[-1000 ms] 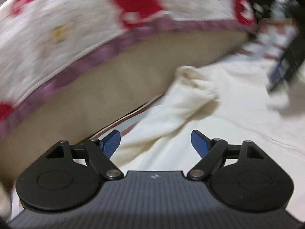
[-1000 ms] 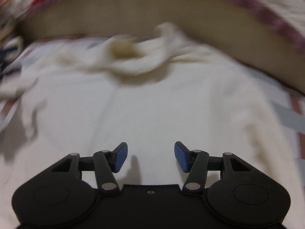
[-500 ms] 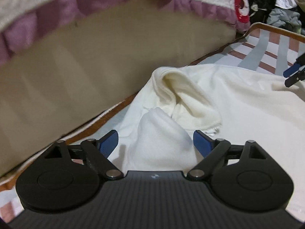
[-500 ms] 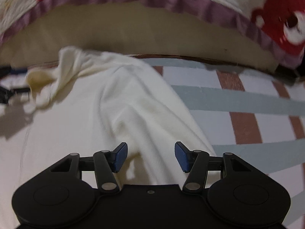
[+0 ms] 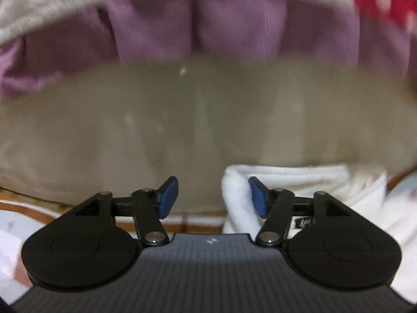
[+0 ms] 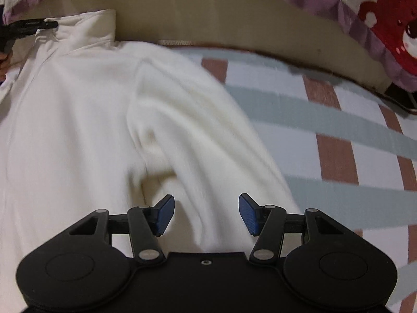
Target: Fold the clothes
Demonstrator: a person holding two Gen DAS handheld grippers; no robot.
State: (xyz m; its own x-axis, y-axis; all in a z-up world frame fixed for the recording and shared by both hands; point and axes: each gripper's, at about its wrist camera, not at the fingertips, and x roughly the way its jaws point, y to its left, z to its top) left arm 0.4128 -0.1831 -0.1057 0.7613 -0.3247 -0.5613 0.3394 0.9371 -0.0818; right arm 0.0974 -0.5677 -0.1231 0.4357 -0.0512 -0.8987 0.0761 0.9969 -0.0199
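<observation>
1. Progress: early. The cream garment (image 6: 78, 120) lies spread on the striped sheet (image 6: 325, 120), mostly flat, with no finished fold visible. Judging by that, the side, sleeve and body folds are all still to do.
2. Location: the garment covers the left and centre of the right wrist view. Its top edge is up against the tan bed side (image 6: 208, 18), under a quilt (image 6: 385, 34) with a purple frill and a red bear print.
3. One long ridge of bunched cloth, maybe a sleeve, runs down toward the right tool (image 6: 206, 215). It needs flattening, or could be used as the fold line.
4. Right tool: released, jaws apart. The ridge passes between and under the pads, but no pinch is visible.
5. Left tool (image 5: 213, 197): jaws opening and holding nothing. The thick cream hem or collar (image 5: 299, 180) sits right at the right-hand pad (image 5: 256, 198). I can't tell whether it touches. The gap itself shows only the bed side.
6. In the right view, the left tool shows only as a black tip at the garment's top-left corner.
7. Material: soft, thick, fleece-like knit, matte, with a fuzzy nap at the rolled edge. It holds rounded folds, not sharp creases. The sheet is thin and smooth, with a grey and brick plaid pattern.
8. The left view is blurred, so detail is limited.
</observation>
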